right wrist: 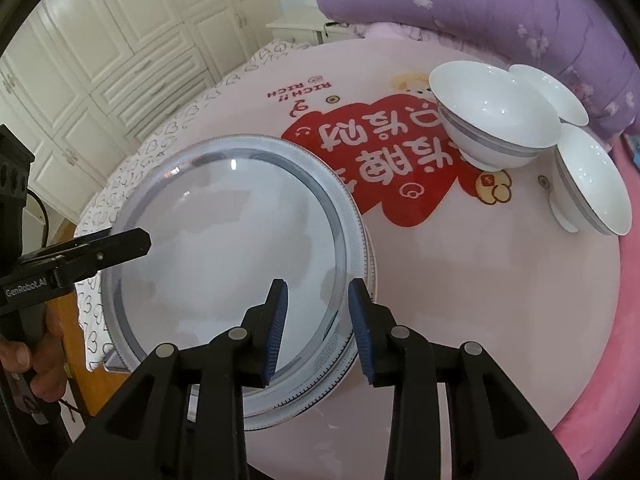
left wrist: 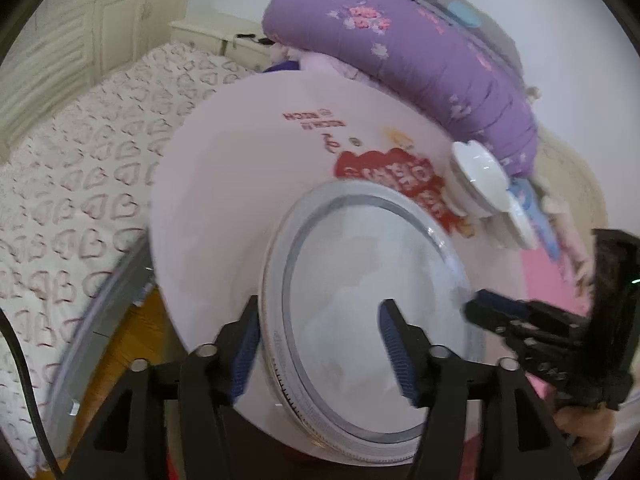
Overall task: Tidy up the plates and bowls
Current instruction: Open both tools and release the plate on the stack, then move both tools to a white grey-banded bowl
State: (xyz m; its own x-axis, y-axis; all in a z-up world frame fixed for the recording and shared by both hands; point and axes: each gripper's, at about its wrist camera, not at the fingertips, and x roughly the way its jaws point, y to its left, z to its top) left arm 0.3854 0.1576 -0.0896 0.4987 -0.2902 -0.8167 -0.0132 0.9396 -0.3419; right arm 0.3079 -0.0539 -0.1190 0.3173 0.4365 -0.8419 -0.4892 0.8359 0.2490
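Left of the three white bowls (right wrist: 496, 116), the stacked plates (right wrist: 236, 240) lie on the pink round mat (right wrist: 460, 300). The left gripper (left wrist: 320, 344) stands spread wide around the plates' near rim, its pads off it. The right gripper (right wrist: 318, 328) straddles the plates' right rim, jaws narrowly parted, not pressing.

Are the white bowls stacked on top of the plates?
No. In the right wrist view the bowls sit apart on the pink mat, well to the right of the plates.
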